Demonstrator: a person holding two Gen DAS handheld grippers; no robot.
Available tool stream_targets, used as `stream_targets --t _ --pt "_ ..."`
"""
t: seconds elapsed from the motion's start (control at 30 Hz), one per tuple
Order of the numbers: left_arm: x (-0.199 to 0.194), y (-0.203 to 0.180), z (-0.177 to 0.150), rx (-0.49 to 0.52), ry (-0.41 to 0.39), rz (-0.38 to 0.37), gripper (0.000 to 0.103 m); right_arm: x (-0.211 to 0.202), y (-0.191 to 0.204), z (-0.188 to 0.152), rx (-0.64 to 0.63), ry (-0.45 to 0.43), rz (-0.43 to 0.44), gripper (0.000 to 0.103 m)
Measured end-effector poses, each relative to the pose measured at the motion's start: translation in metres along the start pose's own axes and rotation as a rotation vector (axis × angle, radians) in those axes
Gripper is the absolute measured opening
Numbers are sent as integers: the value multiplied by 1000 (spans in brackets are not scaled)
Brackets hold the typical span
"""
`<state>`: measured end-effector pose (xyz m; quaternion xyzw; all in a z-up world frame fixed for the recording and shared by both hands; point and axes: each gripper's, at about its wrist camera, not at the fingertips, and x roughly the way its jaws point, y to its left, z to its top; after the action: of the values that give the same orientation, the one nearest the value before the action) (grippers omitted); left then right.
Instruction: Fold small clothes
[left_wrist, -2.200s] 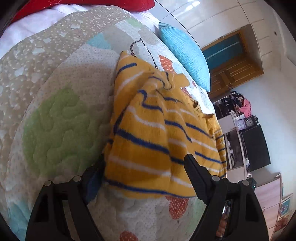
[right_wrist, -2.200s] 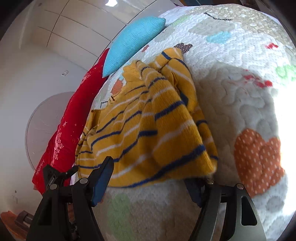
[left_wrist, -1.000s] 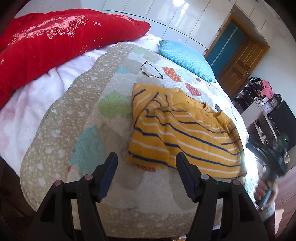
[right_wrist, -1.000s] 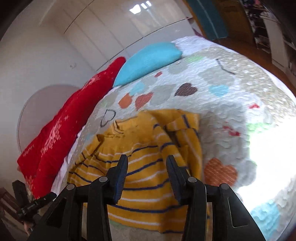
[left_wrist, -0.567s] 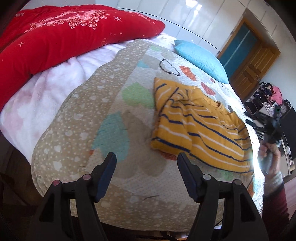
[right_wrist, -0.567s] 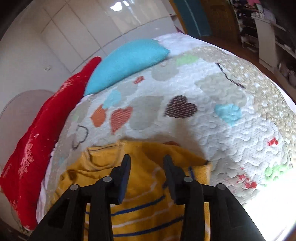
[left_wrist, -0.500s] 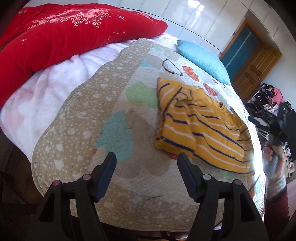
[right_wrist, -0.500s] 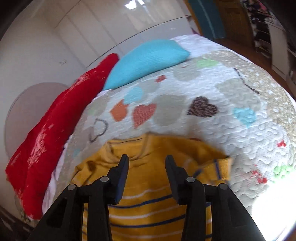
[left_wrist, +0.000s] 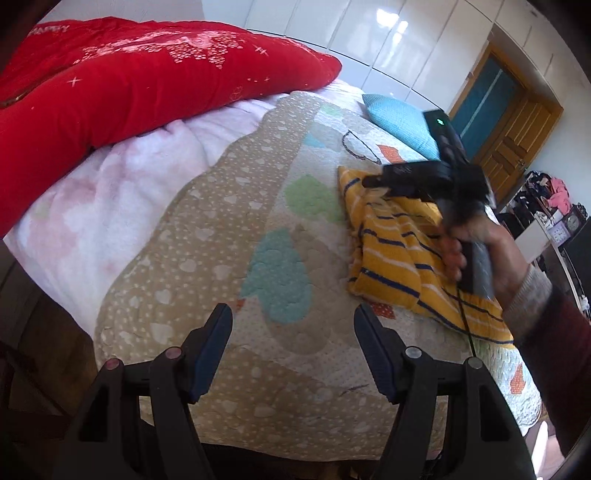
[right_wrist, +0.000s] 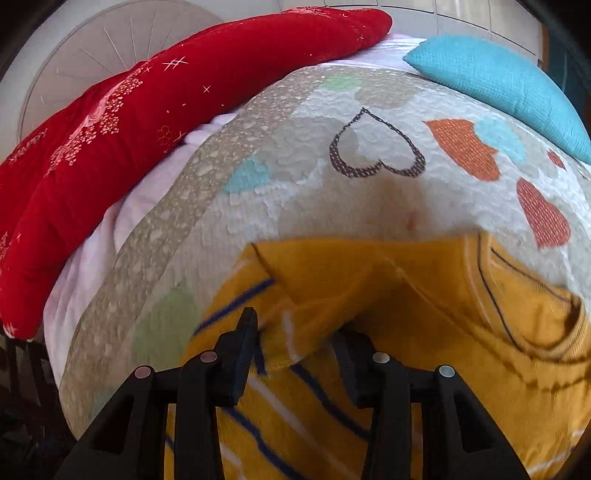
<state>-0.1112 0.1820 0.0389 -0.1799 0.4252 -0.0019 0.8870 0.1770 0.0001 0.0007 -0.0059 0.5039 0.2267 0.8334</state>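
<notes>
Heart-patterned quilt (left_wrist: 207, 236), red cushion (left_wrist: 110, 85), blue pillow (right_wrist: 498, 77), wooden door (left_wrist: 517, 136).

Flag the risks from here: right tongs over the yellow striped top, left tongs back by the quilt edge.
1. The right tongs straddle a raised fold of the yellow striped top; closing could pinch stacked layers and drag the fold apart.
2. The left tongs stand open over bare quilt, so nothing pins the top.

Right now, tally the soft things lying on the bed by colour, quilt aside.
Red: 1, the red cushion
Blue: 1, the blue pillow
Yellow with stripes: 1, the striped yellow sweater
Total: 3
</notes>
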Motion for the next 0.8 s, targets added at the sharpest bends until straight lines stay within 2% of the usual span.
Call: stream_targets --t 0.13,0.23,0.37,0.53,0.6,0.63,0.7,0.8 --pt "4 10 0 -31 12 -17 67 14 18 20 -33 23 -40 49" --pt "9 2 2 -16 18 -61 67 -15 15 16 -8 -35 12 52" --pt "28 -27 9 76 43 -146 68 -67 -16 -10 90 -85 93 59" --pt "75 -66 20 196 126 -225 67 -132 -68 -67 176 -144 84 61" --pt "93 -76 24 232 172 -237 37 -156 -92 -93 222 -167 61 61" --pt "101 -79 27 251 196 -184 13 -167 -105 -107 249 -180 46 61" --pt "104 -75 40 221 212 -167 13 -190 -131 -136 300 -209 7 61" --pt "95 -62 60 184 188 -94 13 -221 -170 -176 380 -246 -63 61"
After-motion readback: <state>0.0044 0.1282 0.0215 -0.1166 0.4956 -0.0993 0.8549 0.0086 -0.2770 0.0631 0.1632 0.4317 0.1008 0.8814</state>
